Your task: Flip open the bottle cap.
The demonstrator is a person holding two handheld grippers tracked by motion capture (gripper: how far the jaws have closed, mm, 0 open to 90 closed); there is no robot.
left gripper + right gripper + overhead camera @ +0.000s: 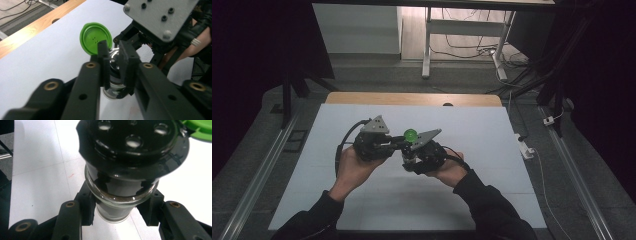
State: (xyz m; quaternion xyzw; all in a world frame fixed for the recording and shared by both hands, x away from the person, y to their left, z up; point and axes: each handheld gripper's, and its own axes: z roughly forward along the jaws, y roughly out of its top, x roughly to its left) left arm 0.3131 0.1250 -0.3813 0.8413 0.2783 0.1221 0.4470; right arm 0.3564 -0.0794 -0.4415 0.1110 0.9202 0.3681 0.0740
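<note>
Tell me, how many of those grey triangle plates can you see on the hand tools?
2. One grey plate tops the left gripper, at the picture's left; the other plate tops the right gripper, just right of the green lid.

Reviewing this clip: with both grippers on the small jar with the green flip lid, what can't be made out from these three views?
- High view: the jar is hidden by both grippers; just its green lid shows.
- Left gripper view: the left gripper covers the jar; whether its pads press cannot be told.
- Right gripper view: the jar's dark glass hides any contents, and the top edge cuts off the lid.
- The right gripper is clamped on the jar's neck.
</note>
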